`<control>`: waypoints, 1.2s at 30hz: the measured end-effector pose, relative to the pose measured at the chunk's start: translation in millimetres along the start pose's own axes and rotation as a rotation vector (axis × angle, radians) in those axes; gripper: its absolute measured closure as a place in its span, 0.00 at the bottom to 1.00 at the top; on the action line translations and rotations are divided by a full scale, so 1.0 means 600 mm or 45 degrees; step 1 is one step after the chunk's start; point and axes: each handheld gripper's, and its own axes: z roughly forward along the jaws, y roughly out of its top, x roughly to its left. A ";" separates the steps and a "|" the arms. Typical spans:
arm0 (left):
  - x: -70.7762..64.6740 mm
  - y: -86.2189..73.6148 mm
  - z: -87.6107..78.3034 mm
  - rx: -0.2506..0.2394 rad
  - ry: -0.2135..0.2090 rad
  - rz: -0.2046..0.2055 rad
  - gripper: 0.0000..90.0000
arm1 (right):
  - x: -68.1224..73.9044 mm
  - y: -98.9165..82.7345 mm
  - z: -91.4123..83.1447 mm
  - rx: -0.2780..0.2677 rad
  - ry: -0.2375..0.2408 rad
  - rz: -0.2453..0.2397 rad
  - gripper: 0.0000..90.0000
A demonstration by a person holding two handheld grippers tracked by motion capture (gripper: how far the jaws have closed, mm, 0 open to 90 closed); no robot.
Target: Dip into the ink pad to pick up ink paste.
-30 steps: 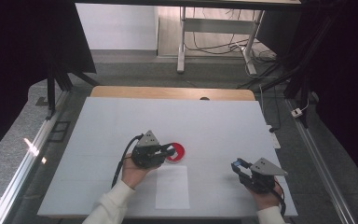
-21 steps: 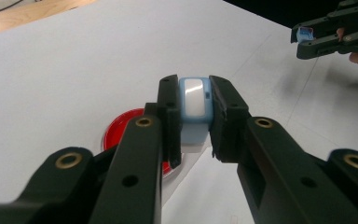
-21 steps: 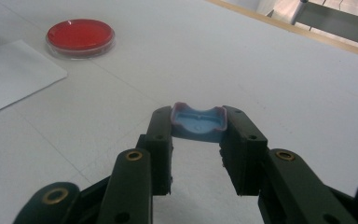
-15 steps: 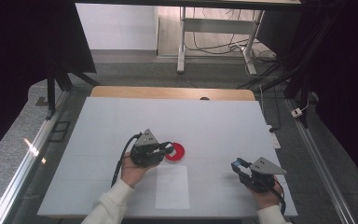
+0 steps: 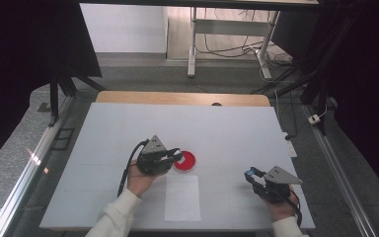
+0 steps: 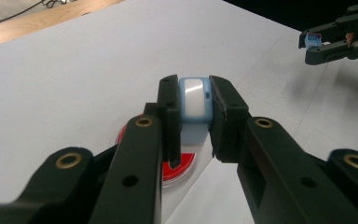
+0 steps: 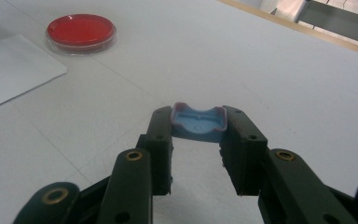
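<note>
My left claw (image 5: 176, 157) is closed on a small light-blue case with a white face (image 6: 195, 99); both jaws press its sides and it stands upright between their tips; seen from the left gripper view, the case sits clear above the worktop (image 5: 128, 123). Directly below and just beyond this claw's tips lies a round clear dish with red contents (image 5: 185, 161); in the high view the tips overlap the dish's near edge; whether they touch it I cannot tell.

My right claw (image 7: 198, 128) is closed on a light-blue cap-like piece (image 7: 199, 122), hollow side up, pinched at its two ends between the jaw tips; in the high view this claw (image 5: 250, 175) rests low at the worktop's near right part, with the blue piece at its front.

Relative to the right claw, the red dish (image 7: 81, 30) lies well ahead and to the left; a white paper sheet (image 7: 14, 70) lies left of it, nearer than the dish. In the high view the sheet (image 5: 182, 197) sits between my two claws, just behind the dish. The two claws are well apart; from the left gripper view the right claw (image 6: 314, 41) shows far off at upper right.
</note>
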 end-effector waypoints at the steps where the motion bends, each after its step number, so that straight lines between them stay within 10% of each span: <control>1: 0.001 0.000 0.001 0.000 0.003 0.000 0.83 | 0.000 0.000 0.000 0.001 0.000 0.002 0.72; 27: 0.024 0.038 0.041 0.078 0.040 0.099 0.83 | 0.001 -0.001 0.004 0.006 -0.012 0.006 0.72; 36: 0.040 0.032 0.063 0.098 0.006 0.060 0.83 | 0.003 -0.001 0.005 0.006 -0.013 0.005 0.72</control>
